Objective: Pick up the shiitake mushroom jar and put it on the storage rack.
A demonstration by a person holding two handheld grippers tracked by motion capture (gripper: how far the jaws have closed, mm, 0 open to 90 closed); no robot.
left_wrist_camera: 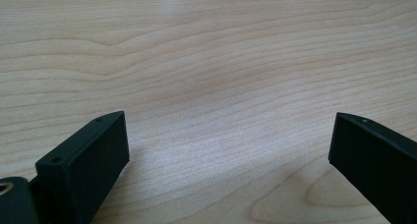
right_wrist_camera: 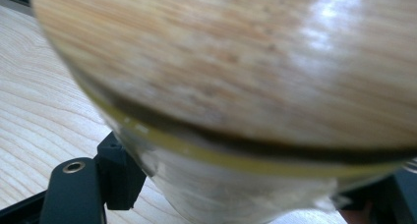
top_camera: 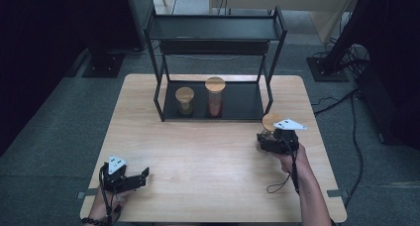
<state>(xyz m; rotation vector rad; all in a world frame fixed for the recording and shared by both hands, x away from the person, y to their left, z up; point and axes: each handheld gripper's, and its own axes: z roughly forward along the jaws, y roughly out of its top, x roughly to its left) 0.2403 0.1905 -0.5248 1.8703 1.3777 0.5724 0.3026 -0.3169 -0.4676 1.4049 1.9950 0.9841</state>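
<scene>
The jar (top_camera: pixel 268 123) with the wooden lid sits between the jaws of my right gripper (top_camera: pixel 261 139), which is closed on its glass body, over the right part of the table (top_camera: pixel 198 156), in front of the rack's right leg. From the high view I get little more than the round lid poking out beside the grey plate. The right gripper view gives me the close look: the lid (right_wrist_camera: pixel 236 57) seen slightly from above, a yellowish seal ring under it, then clear glass with something pale inside that I cannot identify, and a black jaw pressed against the glass at the left.

My left gripper (top_camera: pixel 141 176) rests low at the near left corner of the table, jaws spread wide. The left gripper view confirms it: bare wood grain between the two black jaws.

Further out, the black rack (top_camera: pixel 213 32) stands at the far edge. On its lower shelf I see two more wood-lidded jars: a short jar (top_camera: pixel 184 101) with greenish-yellow contents and, just right of it, a tall jar (top_camera: pixel 215 97) with reddish contents.
</scene>
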